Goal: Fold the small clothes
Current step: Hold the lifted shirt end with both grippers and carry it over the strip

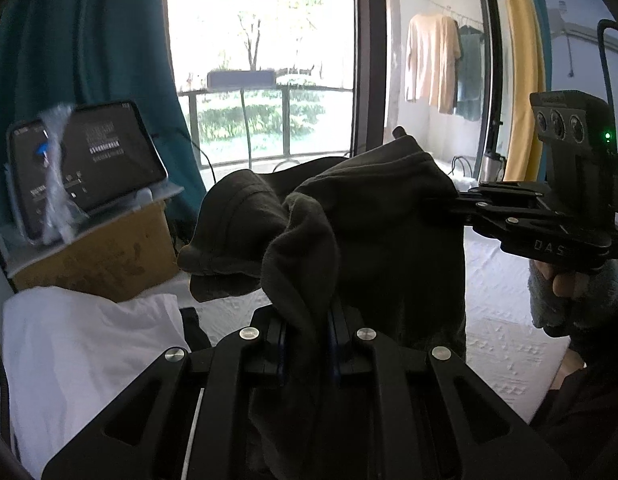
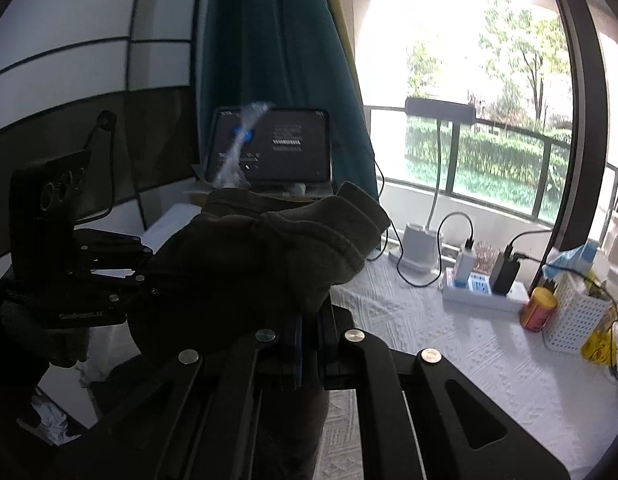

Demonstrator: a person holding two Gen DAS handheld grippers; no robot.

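Both pinch the dark garment (image 1: pixel 373 216): left hand-held gripper (image 1: pixel 307 344) clamped on a bunched edge, right hand-held gripper (image 2: pixel 307 332) at three o'clock nipping its hem; limp, light, best held by corners

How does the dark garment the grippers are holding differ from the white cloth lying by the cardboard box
The dark garment is olive-grey and hangs in the air, pinched by the left gripper and the right gripper. The white cloth is bright white and lies at rest beside the cardboard box, with no gripper touching it. The garment is bunched with ribbed hems showing; the cloth looks smoother. Both are soft fabric.
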